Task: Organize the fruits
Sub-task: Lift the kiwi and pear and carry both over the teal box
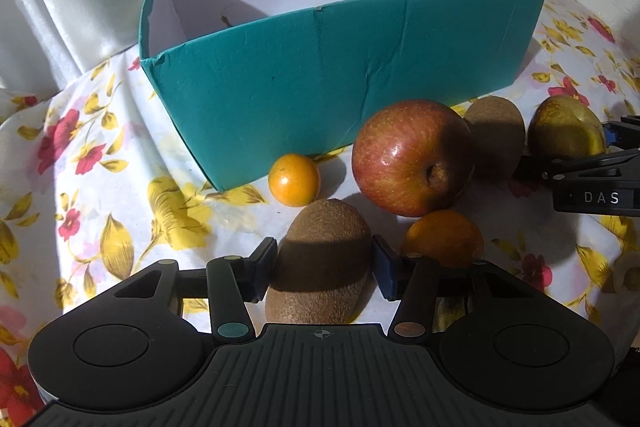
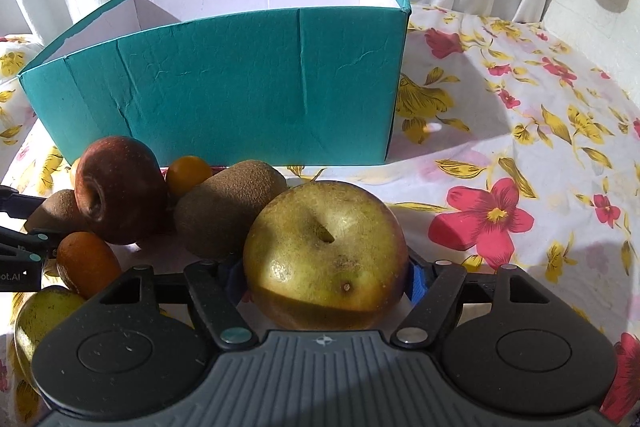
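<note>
Two grippers are working a sunlit floral tablecloth (image 2: 520, 131) at once, and the sorting is barely getting under way. As far as can be seen, the teal box (image 1: 320, 75) is standing empty, its white inner walls bare, though its floor is mostly hidden behind the front wall.

Every fruit in view is lying on the cloth in front of the box. The left gripper (image 1: 324, 269) is straddling a kiwi (image 1: 320, 259), one blue pad touching or almost touching each flank; from these views I cannot tell whether it is gripping yet. The right gripper (image 2: 324, 279) is reaching around a yellow-green apple (image 2: 324, 259), its jaws apparently hard against the sides, probably clamped, though the pads are largely hidden by the fruit.

Waiting close by are a red apple (image 1: 412, 157), a second kiwi (image 1: 496, 135), a small orange fruit (image 1: 294, 179) beside the box's corner and another orange one (image 1: 442, 239) just beside the held kiwi. A pale green fruit (image 2: 44, 319) is peeking in at the right camera's lower left edge.

Lifting both pieces over the front wall looks like the likely next job.
</note>
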Demonstrator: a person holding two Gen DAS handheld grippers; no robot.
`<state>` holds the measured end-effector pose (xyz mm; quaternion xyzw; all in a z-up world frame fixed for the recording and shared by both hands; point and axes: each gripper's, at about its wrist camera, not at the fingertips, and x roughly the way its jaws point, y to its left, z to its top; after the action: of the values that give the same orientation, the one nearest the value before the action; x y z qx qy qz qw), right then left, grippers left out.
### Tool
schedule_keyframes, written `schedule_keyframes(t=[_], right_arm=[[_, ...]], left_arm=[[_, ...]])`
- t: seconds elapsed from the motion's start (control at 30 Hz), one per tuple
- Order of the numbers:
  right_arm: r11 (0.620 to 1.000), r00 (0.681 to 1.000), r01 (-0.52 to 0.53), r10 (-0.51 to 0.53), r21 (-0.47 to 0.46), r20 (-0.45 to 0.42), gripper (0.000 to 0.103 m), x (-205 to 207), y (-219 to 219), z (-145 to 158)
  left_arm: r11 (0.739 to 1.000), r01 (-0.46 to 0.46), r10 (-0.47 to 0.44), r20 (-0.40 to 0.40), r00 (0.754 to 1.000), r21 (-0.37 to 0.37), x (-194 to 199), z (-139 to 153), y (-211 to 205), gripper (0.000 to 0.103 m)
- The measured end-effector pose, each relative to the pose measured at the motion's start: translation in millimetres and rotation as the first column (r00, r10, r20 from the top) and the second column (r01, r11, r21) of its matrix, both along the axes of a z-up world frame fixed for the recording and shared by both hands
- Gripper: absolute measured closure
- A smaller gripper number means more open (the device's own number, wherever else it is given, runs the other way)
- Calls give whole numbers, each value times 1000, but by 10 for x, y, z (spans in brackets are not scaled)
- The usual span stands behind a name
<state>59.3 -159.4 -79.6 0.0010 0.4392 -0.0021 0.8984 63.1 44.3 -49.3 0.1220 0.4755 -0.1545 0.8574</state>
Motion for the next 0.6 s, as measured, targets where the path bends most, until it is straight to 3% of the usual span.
schedule_keyframes(t=[0.17, 0.4, 0.6], right_arm=[[1000, 1000, 10, -10, 6, 7, 31, -60, -22, 55], [1000, 995, -16, 15, 14, 100, 31, -168, -16, 387], [999, 975, -38, 34, 15, 220, 31, -93, 1, 852]], left_arm=[[1000, -8, 8, 34, 999, -7, -128, 161, -6, 48], [996, -78, 81, 67, 995, -47, -157, 523, 26, 48], [988, -152, 154, 191, 969, -28, 29, 1066, -73, 49]])
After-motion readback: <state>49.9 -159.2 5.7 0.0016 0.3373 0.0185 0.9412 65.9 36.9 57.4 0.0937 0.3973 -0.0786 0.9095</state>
